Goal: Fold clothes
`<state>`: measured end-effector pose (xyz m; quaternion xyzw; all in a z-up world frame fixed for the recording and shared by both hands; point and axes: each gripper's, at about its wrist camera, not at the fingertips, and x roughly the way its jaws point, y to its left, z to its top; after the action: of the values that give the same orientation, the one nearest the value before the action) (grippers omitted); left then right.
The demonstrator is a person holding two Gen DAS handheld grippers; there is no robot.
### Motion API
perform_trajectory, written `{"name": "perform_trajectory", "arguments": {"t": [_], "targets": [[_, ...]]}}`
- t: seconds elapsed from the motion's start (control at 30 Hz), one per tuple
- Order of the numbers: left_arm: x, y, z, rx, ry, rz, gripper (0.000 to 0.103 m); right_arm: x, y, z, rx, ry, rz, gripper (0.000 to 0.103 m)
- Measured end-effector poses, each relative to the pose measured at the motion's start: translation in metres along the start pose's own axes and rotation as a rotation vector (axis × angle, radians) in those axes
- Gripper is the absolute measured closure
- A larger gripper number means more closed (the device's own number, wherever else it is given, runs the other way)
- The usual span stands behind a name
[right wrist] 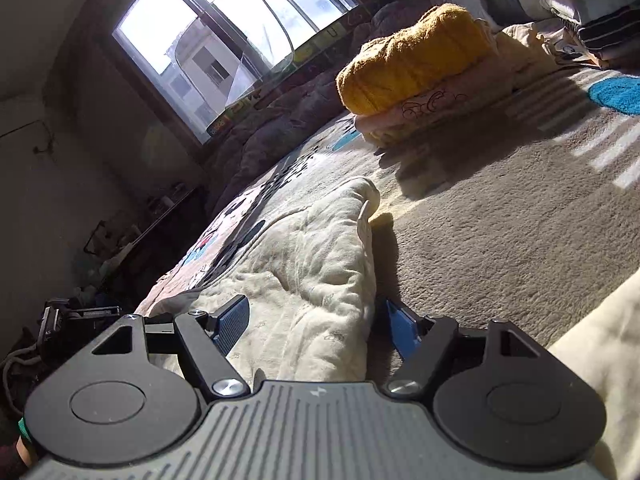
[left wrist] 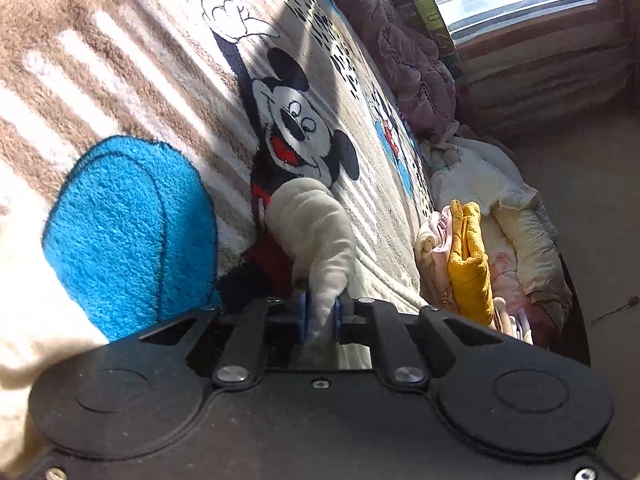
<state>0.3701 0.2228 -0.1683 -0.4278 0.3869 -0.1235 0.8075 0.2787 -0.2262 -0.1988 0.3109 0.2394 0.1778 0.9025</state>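
Note:
A cream quilted garment (right wrist: pixel 312 256) lies crumpled on a beige plush blanket (right wrist: pixel 500 220) printed with a cartoon mouse (left wrist: pixel 296 128). My left gripper (left wrist: pixel 322 308) is shut on a bunched fold of the cream garment (left wrist: pixel 312 220), which sticks out past the blue pads. In the right wrist view, my right gripper (right wrist: pixel 316 320) is open and low over the blanket. Its blue pads (right wrist: pixel 232 322) stand on either side of the garment's near edge, and a dark gap shows at the right pad.
A pile of folded clothes topped by a mustard-yellow knit (right wrist: pixel 416 60) (left wrist: pixel 468 256) sits on the blanket's far side. A mauve quilt (left wrist: pixel 404 52) lies under the window (right wrist: pixel 224 32). More bedding (left wrist: pixel 516 216) is heaped beside the pile. Clutter (right wrist: pixel 80 312) lies off the bed's left edge.

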Motion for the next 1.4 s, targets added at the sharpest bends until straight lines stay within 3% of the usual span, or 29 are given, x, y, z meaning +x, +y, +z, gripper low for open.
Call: {"name": "perform_trajectory", "arguments": {"t": [0.1,0.2,0.37,0.5,0.6,0.67,0.8,0.87,0.9,0.93,0.97,1.1,1.17,1.3,1.37,1.4], "targets": [[0.003,-0.019,-0.004,0.085,0.005,0.064,0.081,0.001,0.0,0.0,-0.004,0.002,-0.004,0.03],[-0.013,-0.029,-0.005,0.131,-0.001,0.057,0.055,0.002,-0.001,0.0,-0.005,0.004,-0.006,0.03],[-0.089,-0.029,-0.001,0.242,-0.184,0.096,0.05,0.003,-0.001,-0.001,-0.006,0.002,-0.005,0.03],[-0.143,0.006,0.002,0.221,-0.325,0.285,0.049,0.002,-0.001,-0.001,-0.007,0.001,-0.003,0.03],[-0.156,0.046,0.0,0.13,-0.319,0.367,0.049,0.003,-0.001,-0.001,-0.011,0.001,-0.007,0.03],[-0.158,0.065,-0.004,0.073,-0.308,0.346,0.049,0.003,0.0,-0.001,-0.016,0.003,-0.012,0.03],[-0.156,0.077,-0.01,0.009,-0.295,0.185,0.049,0.005,0.003,-0.001,-0.027,0.009,-0.026,0.03],[-0.147,0.077,-0.014,0.001,-0.266,0.14,0.058,0.005,0.004,-0.001,-0.031,0.012,-0.032,0.03],[-0.145,0.075,-0.017,0.004,-0.257,0.131,0.083,0.005,0.004,-0.001,-0.033,0.013,-0.036,0.03],[-0.145,0.072,-0.02,0.01,-0.251,0.129,0.095,0.006,0.005,-0.001,-0.036,0.015,-0.04,0.03],[-0.151,0.065,-0.023,0.028,-0.276,0.126,0.095,0.006,0.005,-0.001,-0.039,0.017,-0.044,0.03],[-0.209,0.024,-0.043,0.194,-0.48,0.288,0.096,0.007,0.006,-0.001,-0.045,0.021,-0.052,0.03],[-0.23,0.02,-0.051,0.246,-0.545,0.375,0.096,0.008,0.006,-0.001,-0.047,0.019,-0.052,0.03],[-0.221,0.054,-0.052,0.225,-0.468,0.563,0.094,0.008,0.006,-0.002,-0.05,0.016,-0.053,0.03],[-0.215,0.074,-0.051,0.206,-0.417,0.657,0.083,0.008,0.006,-0.002,-0.053,0.018,-0.057,0.03],[-0.215,0.074,-0.052,0.215,-0.429,0.691,0.081,0.008,0.007,-0.002,-0.056,0.018,-0.06,0.03]]}}
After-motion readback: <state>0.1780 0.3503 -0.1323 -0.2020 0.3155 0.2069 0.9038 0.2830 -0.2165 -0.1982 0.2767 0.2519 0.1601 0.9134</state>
